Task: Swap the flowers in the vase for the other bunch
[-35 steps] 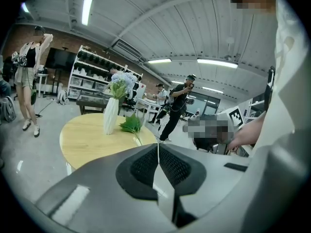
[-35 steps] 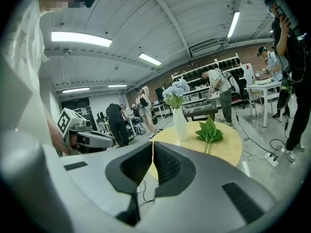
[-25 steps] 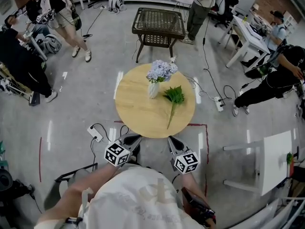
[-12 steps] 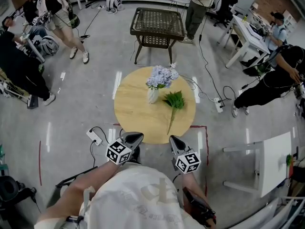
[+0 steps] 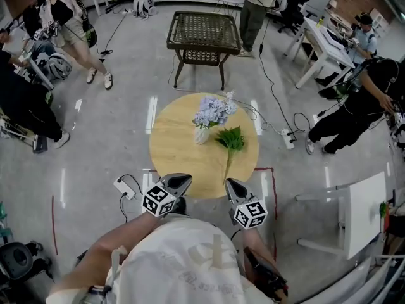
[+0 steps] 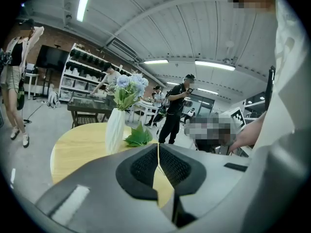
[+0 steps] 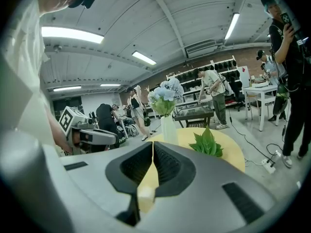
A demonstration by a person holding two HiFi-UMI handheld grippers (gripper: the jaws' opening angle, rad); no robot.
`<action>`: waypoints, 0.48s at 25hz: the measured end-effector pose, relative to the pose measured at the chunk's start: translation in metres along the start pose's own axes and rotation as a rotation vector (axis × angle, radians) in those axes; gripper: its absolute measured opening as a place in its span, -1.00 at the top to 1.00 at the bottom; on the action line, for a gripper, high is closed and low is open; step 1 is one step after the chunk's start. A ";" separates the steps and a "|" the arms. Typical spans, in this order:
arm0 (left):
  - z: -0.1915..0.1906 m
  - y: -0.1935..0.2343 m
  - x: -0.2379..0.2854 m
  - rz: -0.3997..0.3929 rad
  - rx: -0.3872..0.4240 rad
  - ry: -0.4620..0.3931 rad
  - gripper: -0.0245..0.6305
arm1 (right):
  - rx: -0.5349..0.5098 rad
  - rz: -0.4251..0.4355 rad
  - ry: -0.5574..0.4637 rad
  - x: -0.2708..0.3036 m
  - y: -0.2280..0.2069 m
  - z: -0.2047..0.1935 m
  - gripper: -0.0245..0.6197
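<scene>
A white vase (image 5: pixel 202 133) with pale blue flowers (image 5: pixel 214 111) stands upright near the middle of the round wooden table (image 5: pixel 174 160). A leafy green bunch (image 5: pixel 230 139) lies flat to its right, stem toward me. My left gripper (image 5: pixel 183 180) and right gripper (image 5: pixel 230 185) hover at the table's near edge, both shut and empty. The left gripper view shows the vase (image 6: pixel 115 129) and leaves (image 6: pixel 138 137) beyond its shut jaws. From the right gripper view I see the vase (image 7: pixel 168 129) and the green bunch (image 7: pixel 207 143) ahead.
A dark wicker side table (image 5: pixel 204 35) stands beyond the round table. Cables and a power strip (image 5: pixel 289 137) lie on the floor to the right, another strip (image 5: pixel 123 186) at the left. Several people stand or crouch around the room. White tables (image 5: pixel 321 43) stand at the right.
Both grippers have moved forward to the table's near edge, still shut. The table, vase and green bunch sit closer in the head view.
</scene>
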State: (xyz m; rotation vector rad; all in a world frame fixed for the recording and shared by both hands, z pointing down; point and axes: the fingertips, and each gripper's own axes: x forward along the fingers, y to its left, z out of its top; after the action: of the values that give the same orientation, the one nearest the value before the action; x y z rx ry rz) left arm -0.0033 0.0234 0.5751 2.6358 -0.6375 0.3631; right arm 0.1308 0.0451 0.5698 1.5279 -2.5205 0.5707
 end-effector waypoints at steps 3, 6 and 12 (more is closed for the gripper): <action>0.008 0.012 0.005 -0.012 0.010 0.000 0.89 | 0.002 -0.013 -0.006 0.011 -0.005 0.006 0.90; 0.018 0.024 0.006 -0.024 0.022 -0.003 0.89 | 0.000 -0.026 -0.016 0.023 -0.006 0.014 0.90; 0.031 0.047 0.007 -0.050 0.035 -0.001 0.89 | 0.005 -0.045 -0.027 0.047 -0.002 0.024 0.90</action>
State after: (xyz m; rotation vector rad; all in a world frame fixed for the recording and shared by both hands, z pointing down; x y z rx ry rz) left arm -0.0156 -0.0313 0.5654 2.6796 -0.5698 0.3609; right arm 0.1121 -0.0043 0.5625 1.6003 -2.4992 0.5547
